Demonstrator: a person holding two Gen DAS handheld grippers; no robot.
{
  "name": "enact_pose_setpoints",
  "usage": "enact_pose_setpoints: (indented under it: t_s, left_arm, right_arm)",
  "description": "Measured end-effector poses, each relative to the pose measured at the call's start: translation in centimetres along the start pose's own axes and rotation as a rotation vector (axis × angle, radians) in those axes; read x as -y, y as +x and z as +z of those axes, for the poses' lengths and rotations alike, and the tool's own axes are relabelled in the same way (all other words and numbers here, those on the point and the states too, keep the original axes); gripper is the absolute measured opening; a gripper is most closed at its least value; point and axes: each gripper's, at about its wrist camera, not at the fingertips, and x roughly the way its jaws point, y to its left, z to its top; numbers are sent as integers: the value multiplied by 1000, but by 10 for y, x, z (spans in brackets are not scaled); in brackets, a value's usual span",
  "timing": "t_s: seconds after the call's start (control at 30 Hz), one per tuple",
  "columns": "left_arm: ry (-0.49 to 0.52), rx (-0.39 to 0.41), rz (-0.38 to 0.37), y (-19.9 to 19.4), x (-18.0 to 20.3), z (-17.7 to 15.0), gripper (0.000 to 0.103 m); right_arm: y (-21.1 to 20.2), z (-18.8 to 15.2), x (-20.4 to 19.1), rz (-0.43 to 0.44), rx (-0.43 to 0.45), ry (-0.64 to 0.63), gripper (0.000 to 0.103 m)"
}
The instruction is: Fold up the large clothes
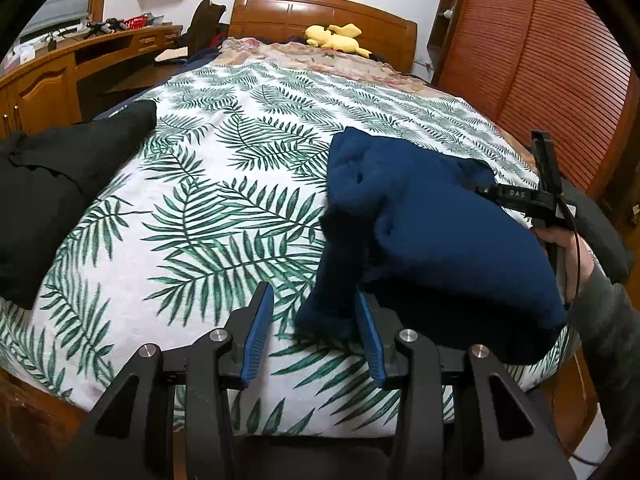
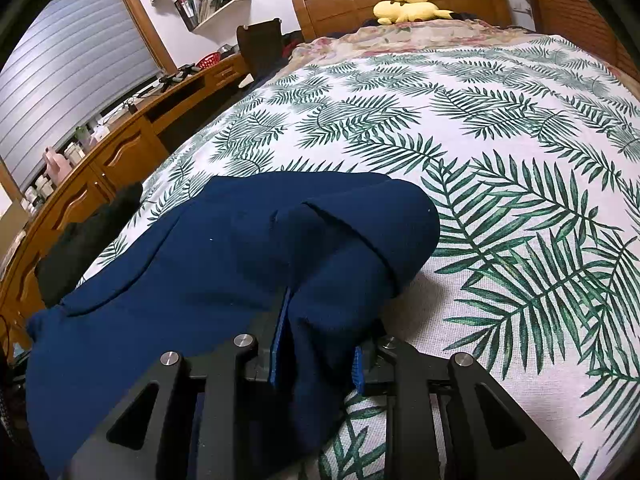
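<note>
A navy blue garment [image 1: 432,232] lies bunched on the near right part of the bed. In the left wrist view my left gripper [image 1: 314,300] stands open just above the bedspread. The garment's lower corner hangs by its right finger [image 1: 366,320], with no pad pressing on it. In the right wrist view my right gripper [image 2: 324,328] is shut on a thick fold of the navy garment [image 2: 240,264], which fills the gap between the blue pads and hides the fingertips. The left wrist view shows a person's hand [image 1: 568,248] holding that gripper's body at the garment's right edge.
A white bedspread with green palm leaves [image 1: 224,208] covers the bed. A black garment [image 1: 48,184] lies at its left edge. A yellow plush toy [image 1: 336,38] rests by the wooden headboard [image 1: 320,12]. A wooden desk [image 1: 60,76] runs along the left, louvred wardrobe doors [image 1: 552,60] along the right.
</note>
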Motion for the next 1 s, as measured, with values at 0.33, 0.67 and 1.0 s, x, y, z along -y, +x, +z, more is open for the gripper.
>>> enact_pose_setpoints:
  t_s: [0.33, 0.67, 1.0]
  left_arm:
    - [-29, 0, 6, 6, 0, -6, 43]
    - [-12, -2, -7, 4, 12, -15, 43]
    - [17, 36, -38, -4, 13, -6, 11]
  right_arm:
    - [-1, 2, 1, 22, -17, 30, 28]
    - [-2, 2, 3, 32, -21, 50, 29]
    - [-2, 1, 3, 43, -21, 65, 29]
